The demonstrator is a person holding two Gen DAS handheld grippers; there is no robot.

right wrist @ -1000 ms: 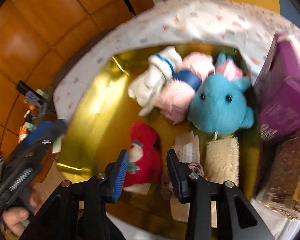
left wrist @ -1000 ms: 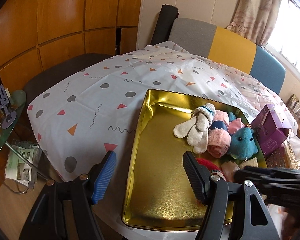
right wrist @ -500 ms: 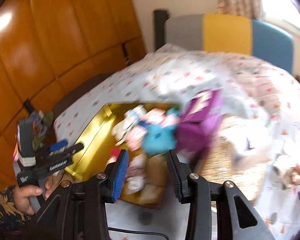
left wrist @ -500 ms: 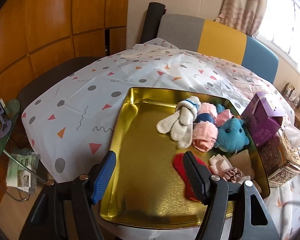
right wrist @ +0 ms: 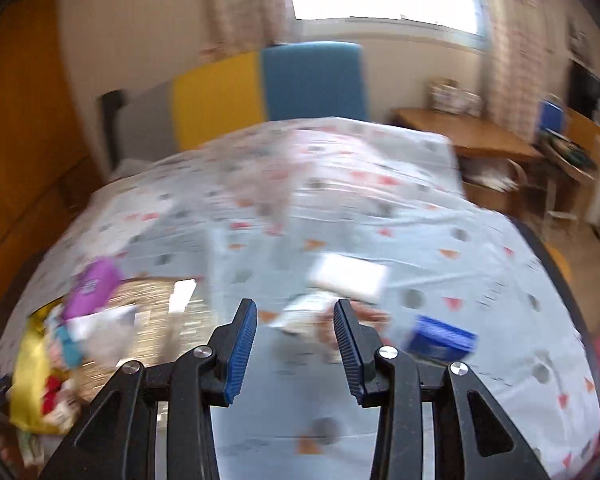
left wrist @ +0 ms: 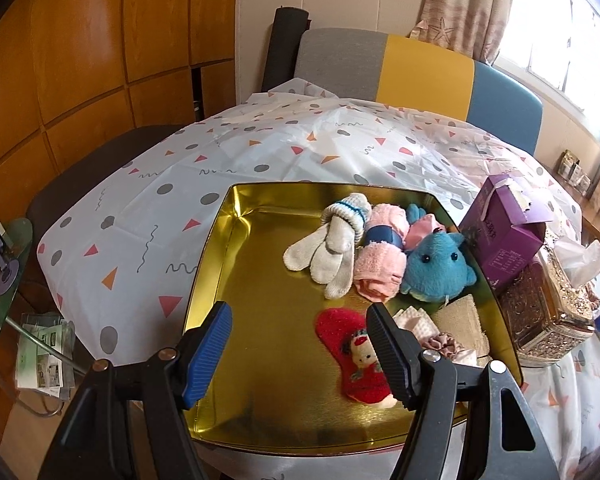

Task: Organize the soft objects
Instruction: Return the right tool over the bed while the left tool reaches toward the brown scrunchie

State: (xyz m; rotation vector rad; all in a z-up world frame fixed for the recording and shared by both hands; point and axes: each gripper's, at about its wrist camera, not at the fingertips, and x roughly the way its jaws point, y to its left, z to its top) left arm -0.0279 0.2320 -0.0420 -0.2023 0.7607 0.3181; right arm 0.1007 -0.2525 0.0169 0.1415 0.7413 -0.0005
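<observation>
A gold tray lies on the patterned tablecloth and holds a white glove, a pink rolled cloth, a blue plush toy, a red sock with a doll face, a beige cloth and a scrunchie. My left gripper hangs open above the tray's near end, with nothing between its fingers. My right gripper is open over the tablecloth, right of the tray. Blurred small items and a white flat pad lie just beyond its tips.
A purple box and an ornate gold tissue box stand right of the tray. A small blue box lies on the cloth near my right gripper. A grey, yellow and blue sofa back runs behind the table; a glass side table stands at left.
My right gripper swung away from the tray, rightward over the tablecloth, and now faces the window. My left gripper drew back a little, so more of the tray shows. Both stayed empty.
</observation>
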